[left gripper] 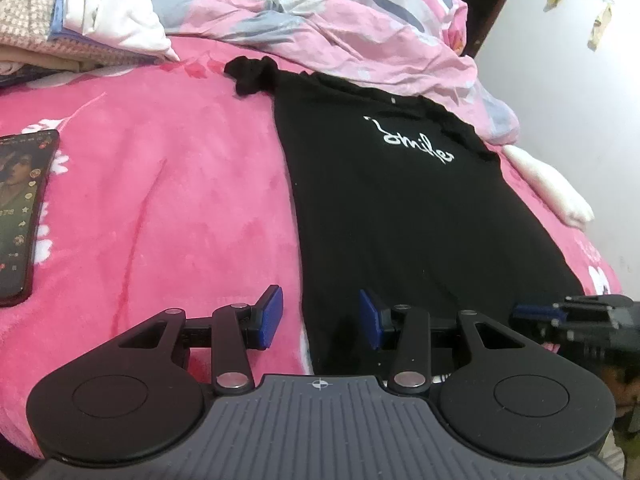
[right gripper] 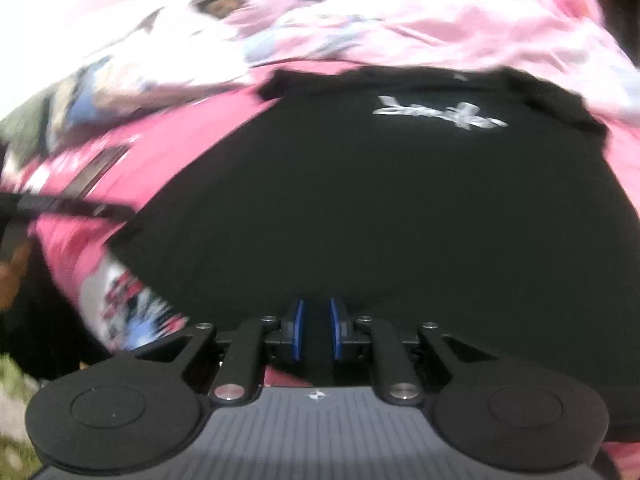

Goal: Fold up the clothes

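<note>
Right tool [right gripper: 316, 328]: nearly pressed together at the black T-shirt [right gripper: 380, 200] hem; pinch uncertain.
Left tool [left gripper: 320, 318]: spread, straddling the hem's left corner, gripping nothing.
T-shirt: flat on the pink bed [left gripper: 160, 184], long axis running from hem away to collar.

One black T-shirt [left gripper: 392, 208], one phone [left gripper: 24, 216], one pink blanket [left gripper: 160, 200], one crumpled quilt [left gripper: 360, 28], two grippers [left gripper: 320, 316] [right gripper: 316, 330].

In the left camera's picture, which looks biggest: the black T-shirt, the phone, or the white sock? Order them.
1. Black T-shirt, by far.
2. Phone, though it is cut off at the picture's edge and lies nearer the camera.
3. White sock, close to the phone, so that order is unsure.
</note>
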`<state>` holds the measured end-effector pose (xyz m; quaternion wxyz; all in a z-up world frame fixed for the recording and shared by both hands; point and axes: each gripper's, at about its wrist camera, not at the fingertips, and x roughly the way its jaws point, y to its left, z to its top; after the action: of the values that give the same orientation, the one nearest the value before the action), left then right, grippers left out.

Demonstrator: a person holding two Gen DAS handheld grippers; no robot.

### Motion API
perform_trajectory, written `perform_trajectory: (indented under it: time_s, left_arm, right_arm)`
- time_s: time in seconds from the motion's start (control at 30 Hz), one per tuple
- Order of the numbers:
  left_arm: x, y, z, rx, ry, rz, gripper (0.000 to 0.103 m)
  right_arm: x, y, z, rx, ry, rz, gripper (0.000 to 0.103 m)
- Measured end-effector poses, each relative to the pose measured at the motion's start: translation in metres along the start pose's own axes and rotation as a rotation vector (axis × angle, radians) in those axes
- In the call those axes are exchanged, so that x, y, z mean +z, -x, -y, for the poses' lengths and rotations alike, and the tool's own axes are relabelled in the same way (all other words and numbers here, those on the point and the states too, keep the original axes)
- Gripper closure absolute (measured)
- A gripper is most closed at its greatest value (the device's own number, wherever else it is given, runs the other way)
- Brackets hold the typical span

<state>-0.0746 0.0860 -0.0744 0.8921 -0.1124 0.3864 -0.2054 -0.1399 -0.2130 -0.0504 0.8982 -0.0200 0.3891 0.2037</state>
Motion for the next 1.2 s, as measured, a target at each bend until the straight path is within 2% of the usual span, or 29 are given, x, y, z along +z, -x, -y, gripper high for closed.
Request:
perform_trajectory:
  time_s: [0.07,0.1,0.17,0.27,0.33,0.4,0.53,0.67,0.77,0.83,0.93,1.07,1.13,1.2]
  left_arm:
    - [0.0,0.0,-0.004,-0.014,0.014,0.0,0.062]
    - [0.0,0.001,-0.007,-0.021,0.025,0.0,0.062]
    - [-0.001,0.002,-0.011,-0.035,0.043,-0.001,0.063]
    - [-0.001,0.003,-0.014,-0.051,0.054,-0.008,0.063]
    - [-0.001,0.004,-0.016,-0.06,0.059,-0.009,0.063]
    - [-0.002,0.005,-0.019,-0.071,0.067,-0.008,0.064]
    - [-0.004,0.007,-0.028,-0.105,0.096,-0.005,0.064]
    - [-0.004,0.009,-0.038,-0.136,0.124,0.001,0.065]
    - [-0.004,0.014,-0.041,-0.14,0.13,0.016,0.065]
    - [-0.005,0.017,-0.043,-0.13,0.136,0.026,0.065]
    - [-0.006,0.023,-0.047,-0.119,0.152,0.04,0.065]
    - [-0.007,0.03,-0.052,-0.099,0.161,0.056,0.066]
    - [-0.007,0.031,-0.055,-0.09,0.167,0.062,0.066]
    - [-0.007,0.034,-0.056,-0.081,0.171,0.073,0.067]
  right_arm:
    - [0.001,0.002,-0.017,0.092,0.048,-0.01,0.088]
    - [0.004,0.003,-0.023,0.1,0.071,0.0,0.088]
    - [0.016,0.0,-0.028,0.073,0.094,0.039,0.088]
    - [0.04,-0.018,-0.021,0.04,0.015,0.094,0.088]
    - [0.045,-0.038,-0.022,0.047,-0.009,0.079,0.089]
    - [0.041,-0.054,-0.038,0.086,0.021,0.044,0.089]
    - [0.024,-0.045,-0.082,0.233,0.165,0.054,0.089]
    - [0.034,-0.045,-0.076,0.204,0.162,0.07,0.089]
    - [0.05,-0.055,-0.052,0.164,0.037,0.103,0.089]
    - [0.056,-0.069,-0.052,0.151,0.03,0.111,0.089]
    - [0.05,-0.085,-0.08,0.204,0.106,0.092,0.089]
    - [0.037,-0.078,-0.114,0.312,0.217,0.097,0.09]
    - [0.039,-0.071,-0.111,0.318,0.212,0.11,0.09]
    - [0.049,-0.071,-0.096,0.269,0.149,0.133,0.09]
